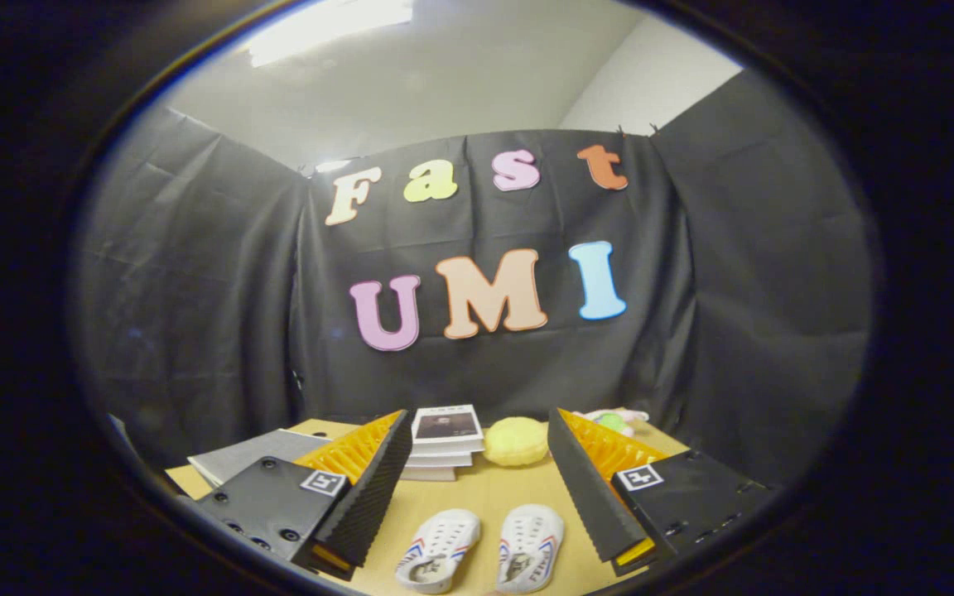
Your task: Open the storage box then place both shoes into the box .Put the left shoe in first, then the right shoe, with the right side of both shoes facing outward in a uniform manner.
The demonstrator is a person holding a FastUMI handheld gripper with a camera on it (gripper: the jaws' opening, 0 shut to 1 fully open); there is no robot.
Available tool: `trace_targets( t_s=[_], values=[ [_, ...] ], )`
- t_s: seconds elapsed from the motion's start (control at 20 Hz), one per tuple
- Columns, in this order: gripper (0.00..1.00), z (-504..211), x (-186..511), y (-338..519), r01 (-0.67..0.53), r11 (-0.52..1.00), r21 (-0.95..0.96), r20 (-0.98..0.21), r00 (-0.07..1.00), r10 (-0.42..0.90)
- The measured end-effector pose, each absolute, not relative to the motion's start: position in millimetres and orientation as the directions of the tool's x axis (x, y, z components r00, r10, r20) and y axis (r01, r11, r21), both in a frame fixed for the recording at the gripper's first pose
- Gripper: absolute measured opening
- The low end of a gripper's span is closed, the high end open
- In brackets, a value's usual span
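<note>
While the fingers stand wide apart with nothing between them, the gripper (477,488) hangs above the table (489,497), which suits a first look over the scene before any grasp; the two shoes (481,548) lie side by side on the wood in the gap between the fingers, close under the camera, toes pointing away towards 12 o'clock. That pairing (left shoe (438,548) at about 7 o'clock from the gap's middle, right shoe (529,546) at about 5) reads as a laid-out start, each shoe free to be taken singly. Beyond the fingers at 12 sits a stack of books (444,443); just beside it at 1 o'clock rests a yellow sponge (515,440); a soft toy (614,420) peeps out behind the right finger at 2. A grey flat thing (249,455) lies at 10 o'clock, partly hidden behind the left finger; it may be the box, though I cannot tell. By my judgement no step is done yet; the box must be found and opened first, since the left shoe goes in before the right.
</note>
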State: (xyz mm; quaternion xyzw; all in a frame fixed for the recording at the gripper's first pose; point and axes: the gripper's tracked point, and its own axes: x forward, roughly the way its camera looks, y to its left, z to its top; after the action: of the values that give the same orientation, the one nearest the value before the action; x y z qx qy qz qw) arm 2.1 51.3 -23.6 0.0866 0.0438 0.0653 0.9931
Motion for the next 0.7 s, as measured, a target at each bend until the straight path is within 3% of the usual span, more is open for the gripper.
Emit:
trace_targets(
  t_s=[0.7],
  values=[
    [0.99, -118, -23, 148, -0.102, 0.785, 0.611, -0.305, 0.885, 0.352]
  ],
)
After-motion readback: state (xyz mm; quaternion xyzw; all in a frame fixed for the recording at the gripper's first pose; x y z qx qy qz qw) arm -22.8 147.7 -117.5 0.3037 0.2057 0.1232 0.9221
